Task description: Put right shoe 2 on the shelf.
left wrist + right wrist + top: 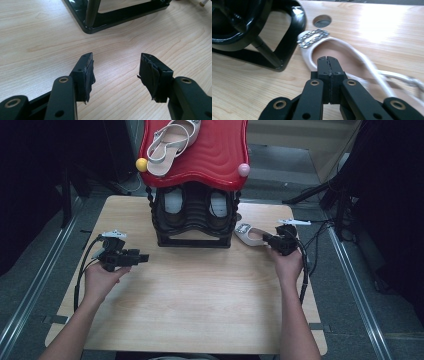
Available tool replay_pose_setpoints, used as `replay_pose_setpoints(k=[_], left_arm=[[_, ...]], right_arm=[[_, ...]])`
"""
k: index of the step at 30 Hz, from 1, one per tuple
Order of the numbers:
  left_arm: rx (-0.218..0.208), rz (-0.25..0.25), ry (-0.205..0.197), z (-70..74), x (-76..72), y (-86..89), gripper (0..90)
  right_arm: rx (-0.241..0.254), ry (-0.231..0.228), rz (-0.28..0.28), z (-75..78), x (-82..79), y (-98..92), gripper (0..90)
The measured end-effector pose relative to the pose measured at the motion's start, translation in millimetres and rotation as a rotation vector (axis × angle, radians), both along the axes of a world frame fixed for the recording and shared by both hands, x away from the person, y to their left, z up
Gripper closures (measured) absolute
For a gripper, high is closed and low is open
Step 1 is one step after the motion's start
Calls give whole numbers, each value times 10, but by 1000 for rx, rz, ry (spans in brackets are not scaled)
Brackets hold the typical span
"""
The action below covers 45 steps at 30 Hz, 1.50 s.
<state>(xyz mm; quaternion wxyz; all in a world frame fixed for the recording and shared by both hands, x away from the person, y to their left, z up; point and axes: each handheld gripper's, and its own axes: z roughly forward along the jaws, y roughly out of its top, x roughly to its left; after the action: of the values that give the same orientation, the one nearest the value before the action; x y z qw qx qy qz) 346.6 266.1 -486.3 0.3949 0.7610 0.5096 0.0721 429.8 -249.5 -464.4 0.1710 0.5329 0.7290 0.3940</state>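
One pale pink flat shoe with a sparkly buckle lies near the table's right edge, beside the black shoe rack. The right gripper is clenched just over it, pinching nothing. The left gripper is spread wide above bare wooden table. A second shoe sits on the red top.

The desk was pale wood-grained, the rack on it glossy black under a ribbed red top with yellow and pink knobs, and the sandal beside the rack was cream with a glittering silver buckle.
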Motion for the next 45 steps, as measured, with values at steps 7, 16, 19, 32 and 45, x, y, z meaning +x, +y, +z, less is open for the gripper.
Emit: replay_pose_setpoints(k=[7,16,19,32,45], left_arm=[[3,-12,-1,-3,23,-36,457],[10,-19,7,-23,31,-48,457],[14,-20,9,-29,29,-61,457],[12,-18,7,-41,44,-50,460],[-6,-32,14,-56,143,-102,461]], right_arm=[[13,-30,-42,44,-25,-311,900],[22,-16,-78,21,-14,-459,900],[19,16,-60,-69,39,-433,900],[3,58,-33,-118,44,-255,900],[55,95,-6,-123,-75,2,900]])
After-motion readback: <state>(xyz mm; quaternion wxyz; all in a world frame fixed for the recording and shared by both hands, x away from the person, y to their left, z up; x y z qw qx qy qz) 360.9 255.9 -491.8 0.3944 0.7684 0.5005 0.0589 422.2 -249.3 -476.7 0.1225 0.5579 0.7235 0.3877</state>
